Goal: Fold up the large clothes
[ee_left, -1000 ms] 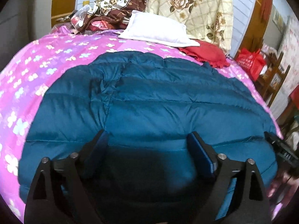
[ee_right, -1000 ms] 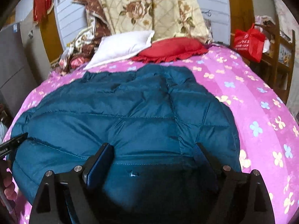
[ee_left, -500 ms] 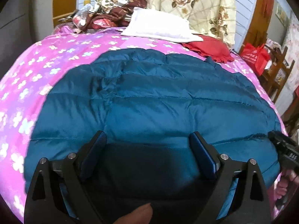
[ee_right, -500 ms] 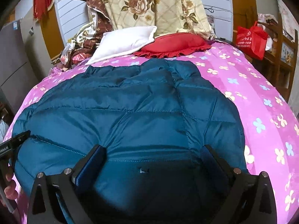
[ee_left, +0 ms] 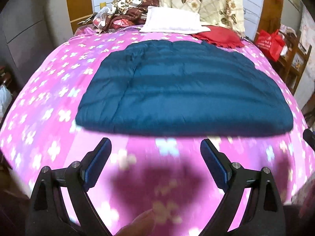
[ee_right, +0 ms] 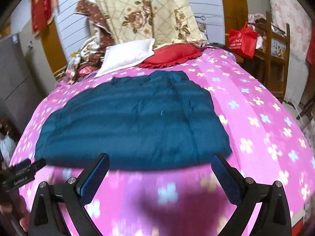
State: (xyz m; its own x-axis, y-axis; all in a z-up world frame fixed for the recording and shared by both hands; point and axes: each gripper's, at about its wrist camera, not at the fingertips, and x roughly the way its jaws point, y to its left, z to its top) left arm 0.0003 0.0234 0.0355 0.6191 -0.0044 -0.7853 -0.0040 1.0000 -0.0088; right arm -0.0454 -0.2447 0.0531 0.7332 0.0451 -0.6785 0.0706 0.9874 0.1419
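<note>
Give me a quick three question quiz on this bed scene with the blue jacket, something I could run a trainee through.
1. True or false: the left gripper is clamped on the blue puffer jacket.
2. Which pillow lies closer to the jacket's far edge: A) the white pillow, B) the red pillow?
3. What lies directly between the open fingers of the right gripper?

Key
1. False. Its jaws stand open over the pink flowered bedspread, clear of the jacket.
2. B.
3. Mostly bare bedspread, with the jacket's near edge just beyond the fingertips; nothing is held.
</note>
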